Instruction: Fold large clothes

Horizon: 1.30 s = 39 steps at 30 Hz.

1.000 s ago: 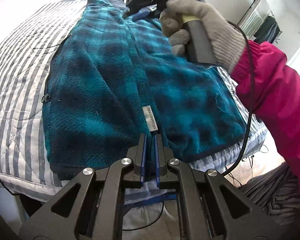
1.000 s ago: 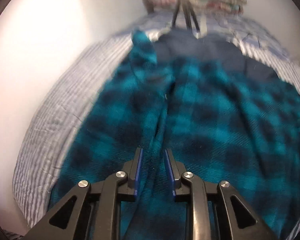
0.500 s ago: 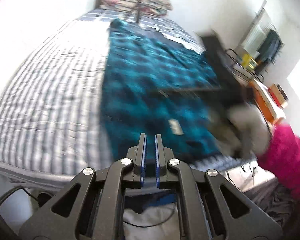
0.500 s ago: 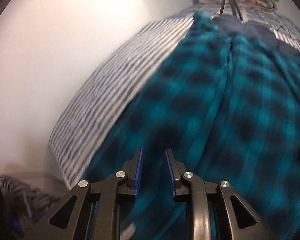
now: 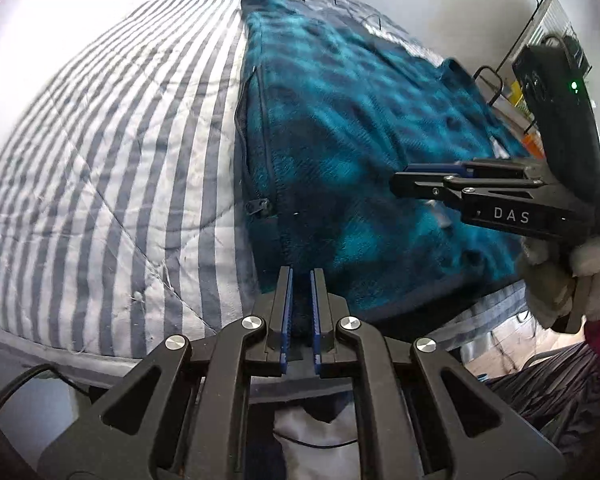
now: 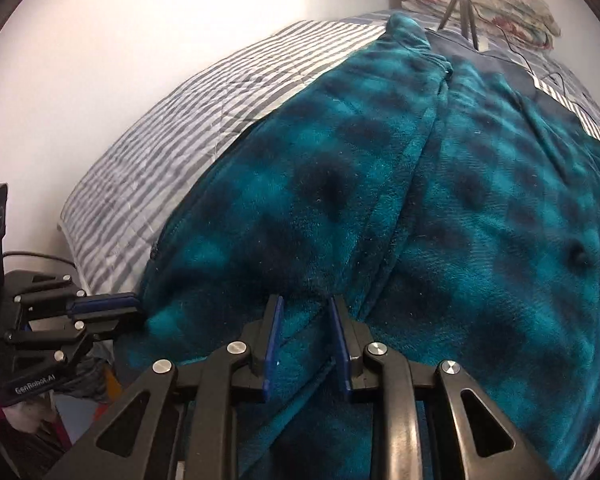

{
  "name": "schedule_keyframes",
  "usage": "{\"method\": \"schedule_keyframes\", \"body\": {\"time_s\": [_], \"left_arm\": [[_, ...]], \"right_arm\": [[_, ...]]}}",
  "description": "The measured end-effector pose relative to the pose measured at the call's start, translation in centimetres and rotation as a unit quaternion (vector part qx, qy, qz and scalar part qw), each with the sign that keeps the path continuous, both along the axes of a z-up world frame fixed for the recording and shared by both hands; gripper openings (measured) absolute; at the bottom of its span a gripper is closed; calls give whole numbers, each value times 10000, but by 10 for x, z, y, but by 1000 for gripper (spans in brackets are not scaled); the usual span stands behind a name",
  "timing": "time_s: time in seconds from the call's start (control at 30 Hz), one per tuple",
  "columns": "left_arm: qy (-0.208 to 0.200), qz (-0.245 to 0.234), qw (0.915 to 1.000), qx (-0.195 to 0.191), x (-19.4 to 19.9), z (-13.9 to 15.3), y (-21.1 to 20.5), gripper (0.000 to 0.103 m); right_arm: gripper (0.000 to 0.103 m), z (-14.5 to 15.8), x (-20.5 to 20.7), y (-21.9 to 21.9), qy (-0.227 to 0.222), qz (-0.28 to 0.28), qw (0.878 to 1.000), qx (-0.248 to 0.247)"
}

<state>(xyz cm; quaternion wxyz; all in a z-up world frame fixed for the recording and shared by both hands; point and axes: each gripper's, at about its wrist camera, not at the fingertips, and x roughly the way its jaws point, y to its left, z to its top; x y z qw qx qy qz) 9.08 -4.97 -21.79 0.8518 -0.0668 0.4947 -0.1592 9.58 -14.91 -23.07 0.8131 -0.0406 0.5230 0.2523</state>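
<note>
The likely slip is a shallow bite: if the left gripper (image 5: pixel 299 292) closes where it is, on the jacket's (image 5: pixel 360 152) near-left hem corner, it may catch one layer only and the fold drags crooked. Its fingers stand slightly apart, holding nothing. The jacket lies flat on the bed (image 5: pixel 100 160). The right gripper (image 6: pixel 305 320) hovers over the near hem, fingers apart, fleece just beyond them.
</note>
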Motion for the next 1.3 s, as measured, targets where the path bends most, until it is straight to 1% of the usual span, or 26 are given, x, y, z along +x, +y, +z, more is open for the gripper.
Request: {"method": "schedule_keyframes", "body": {"time_s": [0.03, 0.07, 0.1, 0.13, 0.17, 0.2, 0.23, 0.27, 0.3, 0.37, 0.43, 0.47, 0.53, 0.57, 0.63, 0.73, 0.8, 0.83, 0.93, 1.03, 1.17, 1.2, 1.27, 1.3], "left_arm": [[-36, 21, 10000, -57, 3, 5, -1, 4], [-163, 57, 9998, -124, 1, 18, -2, 4], [-305, 67, 9994, -134, 0, 29, -1, 6], [-453, 59, 9989, -109, -1, 39, -1, 9], [-597, 34, 9982, -72, -1, 49, -3, 21], [-824, -16, 9966, 9, -3, 64, -7, 40], [-993, -47, 9950, 72, -3, 74, -9, 50], [-1200, -83, 9926, 143, -3, 86, -13, 65], [-1402, -138, 9898, 215, -4, 100, -18, 73], [-1515, -291, 9877, 242, 0, 116, -25, 76], [-1465, -498, 9878, 168, 6, 130, -35, 76], [-1456, -559, 9876, 155, 9, 134, -40, 76], [-1467, -676, 9868, 152, 14, 139, -51, 77], [-1480, -735, 9861, 149, 18, 140, -57, 79], [-1438, -766, 9866, 89, 25, 138, -64, 81], [-1239, -740, 9895, -103, 38, 130, -72, 81], [-1043, -791, 9913, -156, 48, 123, -82, 81], [-999, -818, 9915, -183, 50, 121, -85, 81], [-963, -969, 9904, -197, 56, 117, -101, 81], [-931, -1083, 9895, -207, 59, 114, -114, 81], [-866, -1260, 9880, -198, 61, 109, -133, 81], [-857, -1317, 9874, -161, 60, 107, -138, 81], [-834, -1389, 9867, -121, 60, 104, -144, 81], [-816, -1432, 9863, -114, 60, 103, -148, 81]], "right_arm": [[24, 4, 0, -2, 12, -29, 9999, 98], [28, 12, -1, -7, -32, -87, 9997, 218], [30, 20, -3, -12, -110, -148, 9995, 260], [34, 26, -5, -15, -193, -199, 9992, 287], [42, 36, -8, -22, -330, -283, 9985, 331], [48, 43, -11, -26, -412, -333, 9980, 351], [62, 50, -15, -32, -523, -394, 9971, 384], [71, 59, -21, -41, -675, -488, 9957, 416], [75, 66, -23, -47, -786, -558, 9944, 434], [80, 80, -33, -63, -1008, -686, 9917, 415], [82, 89, -41, -75, -1146, -795, 9897, 313], [82, 93, -45, -88, -1205, -893, 9883, 269], [82, 96, -47, -107, -1209, -1077, 9864, 267], [82, 97, -49, -123, -1189, -1231, 9849, 277], [83, 97, -49, -145, -1127, -1431, 9829, 269], [83, 96, -52, -188, -1030, -1878, 9765, 243], [83, 95, -59, -215, -1011, -2164, 9706, 305], [83, 95, -62, -227, -981, -2276, 9683, 320], [83, 95, -77, -275, -983, -2760, 9549, 492], [83, 96, -95, -327, -990, -3370, 9342, 617], [83, 90, -123, -403, -929, -4312, 8942, 769], [83, 88, -129, -417, -911, -4465, 8865, 799], [79, 77, -141, -448, -778, -4863, 8652, 947], [77, 72, -145, -458, -714, -4979, 8583, 1015]]}}
